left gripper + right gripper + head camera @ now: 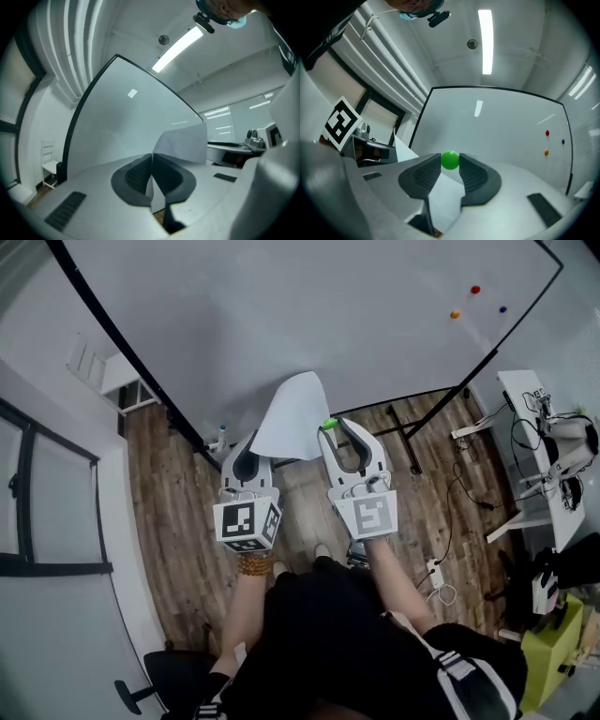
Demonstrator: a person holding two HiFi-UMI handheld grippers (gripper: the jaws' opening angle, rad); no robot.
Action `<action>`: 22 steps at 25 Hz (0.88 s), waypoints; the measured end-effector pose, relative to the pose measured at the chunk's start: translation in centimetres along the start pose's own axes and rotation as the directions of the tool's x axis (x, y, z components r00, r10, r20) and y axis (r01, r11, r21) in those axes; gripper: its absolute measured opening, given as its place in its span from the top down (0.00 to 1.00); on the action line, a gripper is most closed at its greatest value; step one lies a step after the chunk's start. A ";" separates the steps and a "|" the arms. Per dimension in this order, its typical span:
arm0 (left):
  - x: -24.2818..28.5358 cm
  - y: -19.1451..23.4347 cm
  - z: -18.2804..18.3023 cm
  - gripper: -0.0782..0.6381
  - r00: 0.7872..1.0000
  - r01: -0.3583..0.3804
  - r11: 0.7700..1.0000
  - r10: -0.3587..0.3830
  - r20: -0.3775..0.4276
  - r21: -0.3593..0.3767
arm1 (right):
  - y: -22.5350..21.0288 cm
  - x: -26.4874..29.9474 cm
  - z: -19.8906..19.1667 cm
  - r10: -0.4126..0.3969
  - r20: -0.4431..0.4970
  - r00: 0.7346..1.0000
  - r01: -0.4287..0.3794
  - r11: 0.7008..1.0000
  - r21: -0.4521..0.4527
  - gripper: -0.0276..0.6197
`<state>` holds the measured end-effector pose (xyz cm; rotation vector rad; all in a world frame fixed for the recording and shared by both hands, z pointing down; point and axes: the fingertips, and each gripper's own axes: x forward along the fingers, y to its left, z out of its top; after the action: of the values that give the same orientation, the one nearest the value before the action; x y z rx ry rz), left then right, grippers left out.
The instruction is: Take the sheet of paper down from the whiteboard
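A white sheet of paper (292,411) hangs free in front of the whiteboard (309,315), curling upward. My left gripper (252,441) is shut on its lower left corner. In the left gripper view the paper (185,143) runs out from between the closed pads (136,176). My right gripper (330,427), just right of the sheet, is shut on a round green magnet (329,424). That magnet (450,160) sits between the fingertips in the right gripper view, with the paper (445,197) showing below the jaws.
Red (475,290), orange (455,313) and blue (502,308) magnets stay on the board's right part. The board's black stand legs (403,432) rest on the wooden floor. A white desk with equipment (548,451) is at the right, a power strip (434,573) lies on the floor, and an office chair (169,681) stands at the lower left.
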<state>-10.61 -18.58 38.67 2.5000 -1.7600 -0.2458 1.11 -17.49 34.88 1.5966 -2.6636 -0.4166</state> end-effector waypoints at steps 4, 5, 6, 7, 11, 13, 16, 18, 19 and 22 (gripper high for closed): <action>0.4 -0.9 0.4 0.88 1.000 0.005 0.999 -0.006 0.005 0.042 | -0.9 -0.3 0.0 -0.026 -0.012 1.000 0.027 0.999 0.021 0.77; 0.5 -1.0 0.5 0.88 1.000 0.001 0.998 -0.002 0.006 0.060 | -1.1 -0.3 0.0 -0.029 -0.014 0.999 0.030 0.999 0.022 0.77; 0.5 -1.2 0.6 0.88 1.000 -0.001 0.997 0.001 0.008 0.079 | -1.3 -0.3 0.0 -0.033 -0.016 0.999 0.033 0.999 0.023 0.77; 0.6 -1.3 0.6 0.88 1.000 -0.002 0.996 0.001 0.009 0.095 | -1.4 -0.3 0.0 -0.036 -0.016 0.999 0.036 0.999 0.022 0.77; 0.7 -1.8 0.7 0.88 1.000 0.006 0.994 -0.007 0.009 0.112 | -1.8 -0.4 0.0 -0.038 -0.018 0.999 0.039 0.999 0.038 0.77; 0.9 -2.1 0.8 0.88 1.000 0.009 0.994 -0.011 0.010 0.113 | -2.1 -0.4 -0.1 -0.035 -0.026 0.999 0.036 0.999 0.036 0.77; 1.2 -2.4 0.9 0.88 1.000 0.010 0.993 -0.012 0.013 0.116 | -2.4 -0.5 -0.2 -0.033 -0.032 0.999 0.033 0.999 0.019 0.77; 1.3 -2.4 1.0 0.88 1.000 0.007 0.993 -0.009 0.016 0.118 | -2.5 -0.5 -0.5 -0.030 -0.042 0.999 0.031 0.999 0.014 0.77; 1.4 -2.4 1.0 0.88 1.000 0.005 0.993 -0.007 0.017 0.119 | -2.6 -0.5 -0.5 -0.028 -0.046 0.999 0.029 0.999 0.014 0.77; 1.6 -2.4 0.9 0.88 1.000 0.006 0.992 -0.008 0.018 0.129 | -2.7 -0.2 -0.4 -0.017 -0.050 0.999 0.018 1.000 0.024 0.77</action>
<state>-8.01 -19.28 37.23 2.5996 -1.8306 -0.1611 3.59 -18.62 34.67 1.6154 -2.6299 -0.3416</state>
